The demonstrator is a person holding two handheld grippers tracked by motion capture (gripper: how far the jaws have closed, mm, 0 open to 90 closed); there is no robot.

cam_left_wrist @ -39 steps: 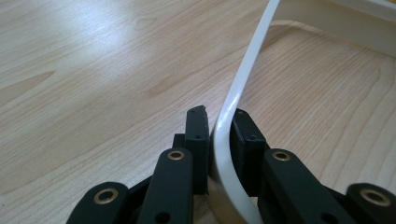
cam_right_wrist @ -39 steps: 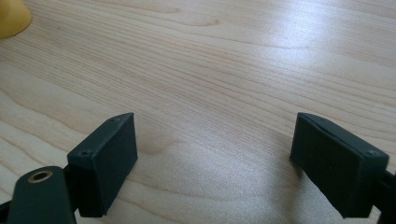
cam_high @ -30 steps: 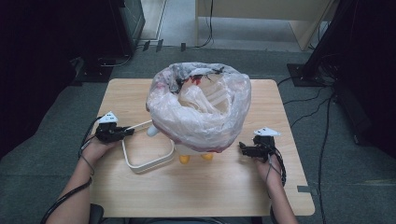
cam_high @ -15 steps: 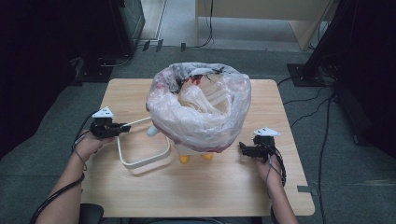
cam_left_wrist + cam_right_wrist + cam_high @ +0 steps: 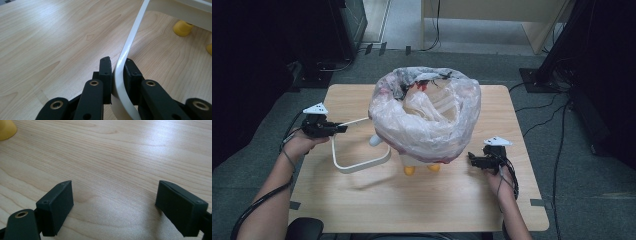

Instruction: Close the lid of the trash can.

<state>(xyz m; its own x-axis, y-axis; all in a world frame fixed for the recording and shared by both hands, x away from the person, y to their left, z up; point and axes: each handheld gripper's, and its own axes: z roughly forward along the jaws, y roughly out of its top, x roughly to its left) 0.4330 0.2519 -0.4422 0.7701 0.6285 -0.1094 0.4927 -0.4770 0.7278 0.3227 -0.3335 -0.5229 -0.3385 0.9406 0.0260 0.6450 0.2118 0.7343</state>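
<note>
A white bin on yellow feet (image 5: 410, 170) stands mid-table, lined with a crumpled clear plastic bag (image 5: 427, 115) that spills over its rim. A white hoop (image 5: 362, 165) reaches from the bin's left side out over the table. My left gripper (image 5: 343, 129) is shut on the hoop's far left bend, and the left gripper view shows the white hoop band (image 5: 127, 50) pinched between the jaws of my left gripper (image 5: 117, 67). My right gripper (image 5: 472, 160) rests low at the bin's right, open, and in its own view my right gripper (image 5: 115, 202) has bare wood between its jaws.
The wooden table (image 5: 412, 205) has free room in front of the bin and at both front corners. One yellow foot (image 5: 183, 27) shows past the hoop, another yellow foot (image 5: 6, 128) at the right gripper view's top left. Cables and dark stands crowd the floor around.
My left gripper has drawn back to the left and risen a little with the hoop in it, so the hoop hangs higher off the table. The right gripper has stayed put.
</note>
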